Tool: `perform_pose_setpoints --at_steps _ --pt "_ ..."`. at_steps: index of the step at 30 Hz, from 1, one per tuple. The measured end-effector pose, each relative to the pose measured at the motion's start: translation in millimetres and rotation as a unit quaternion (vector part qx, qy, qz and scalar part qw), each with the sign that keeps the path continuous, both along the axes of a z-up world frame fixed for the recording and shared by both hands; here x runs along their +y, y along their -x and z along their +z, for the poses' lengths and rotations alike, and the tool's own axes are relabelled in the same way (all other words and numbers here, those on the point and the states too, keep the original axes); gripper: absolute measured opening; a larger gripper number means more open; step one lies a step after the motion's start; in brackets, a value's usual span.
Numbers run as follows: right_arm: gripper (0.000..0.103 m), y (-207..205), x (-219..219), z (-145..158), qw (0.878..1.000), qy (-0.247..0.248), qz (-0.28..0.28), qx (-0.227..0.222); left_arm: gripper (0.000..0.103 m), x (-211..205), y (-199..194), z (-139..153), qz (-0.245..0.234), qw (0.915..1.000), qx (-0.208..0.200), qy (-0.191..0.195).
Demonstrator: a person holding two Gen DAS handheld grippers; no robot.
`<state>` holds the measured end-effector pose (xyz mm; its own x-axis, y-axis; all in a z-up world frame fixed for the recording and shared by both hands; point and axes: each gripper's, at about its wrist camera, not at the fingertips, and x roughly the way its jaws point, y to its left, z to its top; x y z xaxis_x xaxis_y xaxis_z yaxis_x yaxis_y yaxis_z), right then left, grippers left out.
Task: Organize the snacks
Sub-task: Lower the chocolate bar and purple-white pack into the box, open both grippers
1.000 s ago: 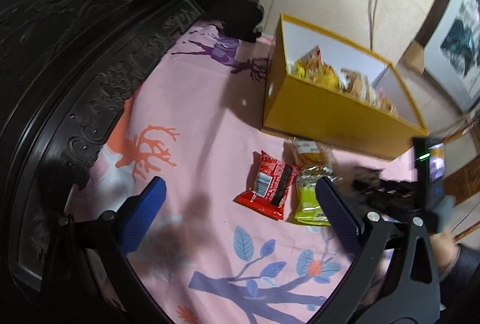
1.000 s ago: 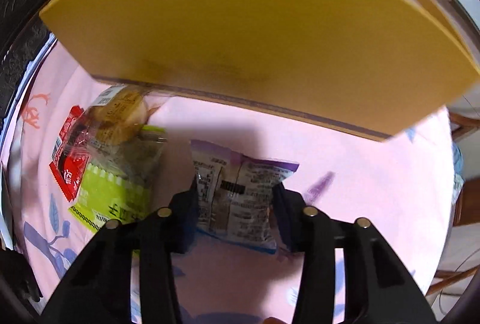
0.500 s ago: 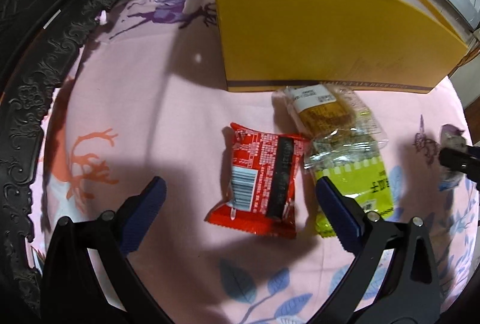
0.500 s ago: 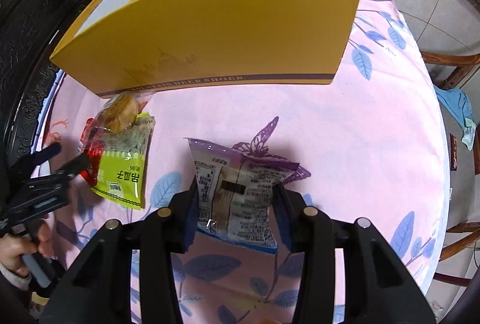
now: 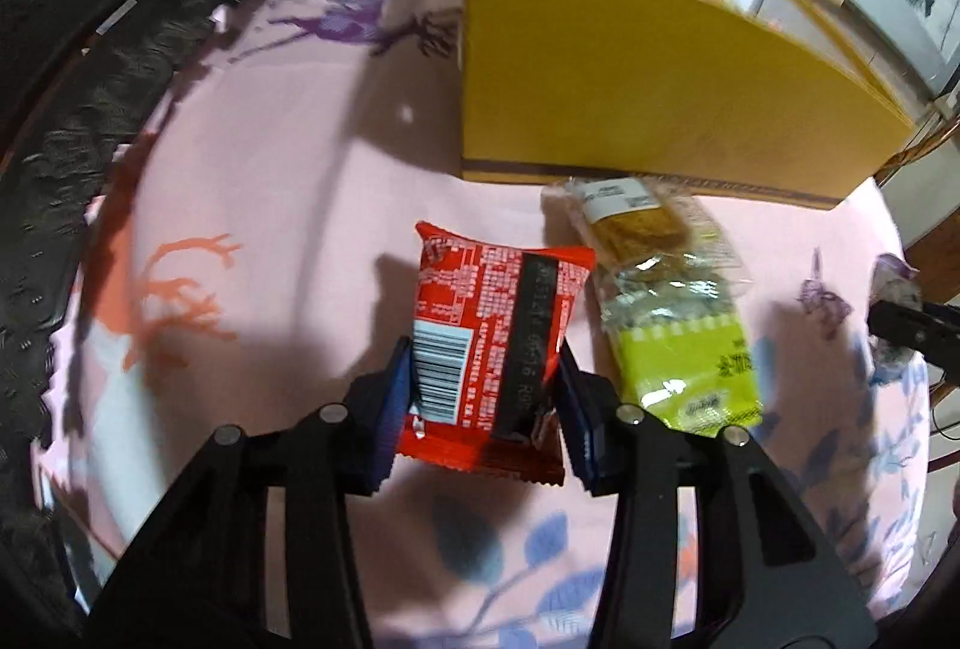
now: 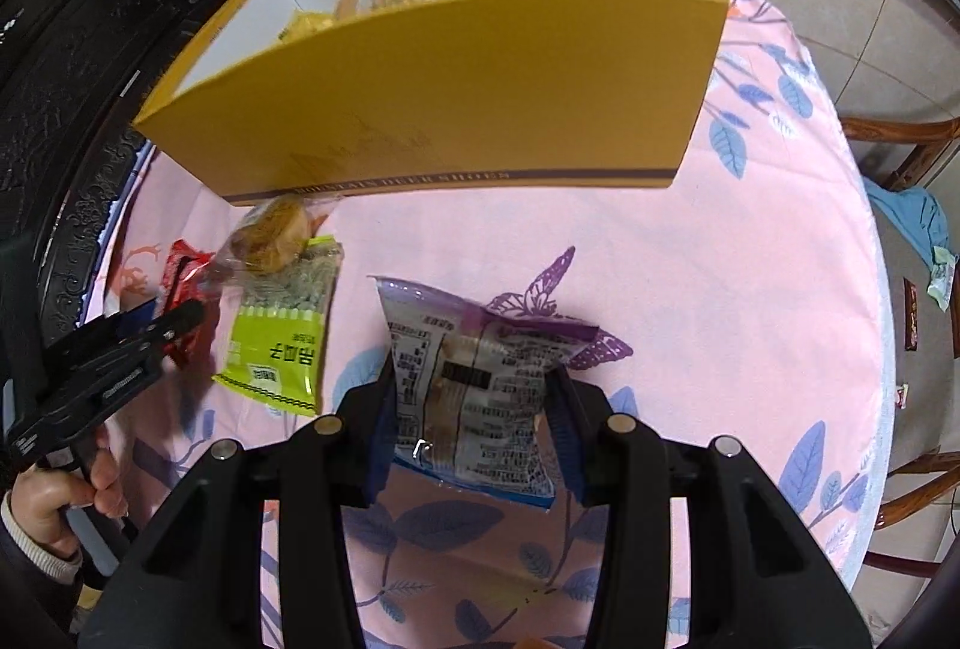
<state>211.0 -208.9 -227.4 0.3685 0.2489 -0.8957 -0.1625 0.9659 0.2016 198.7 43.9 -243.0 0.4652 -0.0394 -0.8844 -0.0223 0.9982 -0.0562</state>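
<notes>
Snacks are partly sorted: several packets already lie inside the yellow box (image 6: 456,108) at the far edge of the table (image 6: 750,241), while four remain outside it. Going left to right, the left gripper (image 5: 483,397) has just been closing and now clamps the red packet (image 5: 492,325), which seems not yet lifted off the cloth; just beside it lie the clear biscuit pack (image 5: 630,229), close against the box's front wall, and the green packet (image 5: 684,361) under its near end; the right gripper (image 6: 471,403) grasps the purple-and-white packet (image 6: 474,379), apparently raised toward the box. A pink cloth printed with deer, leaves and butterflies covers the table, dark carved furniture (image 5: 90,78) stands along its left edge, and a tiled floor and wooden chairs (image 6: 900,150) show beyond its right.
</notes>
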Motion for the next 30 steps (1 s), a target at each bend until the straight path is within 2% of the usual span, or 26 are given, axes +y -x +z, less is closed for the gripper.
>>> perform_pose_setpoints --at_steps 6,10,15,21,24,30 --pt "0.045 11 -4 24 1.000 -0.019 0.002 -0.018 0.045 9 34 38 0.013 0.9993 -0.027 0.022" --pt "0.045 12 1 45 0.999 -0.033 0.008 -0.041 0.045 -1 40 80 0.001 0.9972 -0.070 0.028" --pt "0.045 12 5 89 0.994 -0.037 0.019 -0.102 0.045 -20 22 138 -0.020 0.9883 -0.148 0.032" --pt "0.045 -7 4 145 0.983 -0.054 0.020 -0.172 0.045 -39 -11 183 -0.042 0.9781 -0.200 0.039" --pt "0.045 -24 4 167 0.978 -0.061 0.018 -0.201 0.045 -47 -34 206 -0.050 0.9713 -0.231 0.030" --pt "0.045 -69 6 189 0.971 -0.057 0.014 -0.231 0.045 -57 -82 231 -0.048 0.9669 -0.249 0.031"
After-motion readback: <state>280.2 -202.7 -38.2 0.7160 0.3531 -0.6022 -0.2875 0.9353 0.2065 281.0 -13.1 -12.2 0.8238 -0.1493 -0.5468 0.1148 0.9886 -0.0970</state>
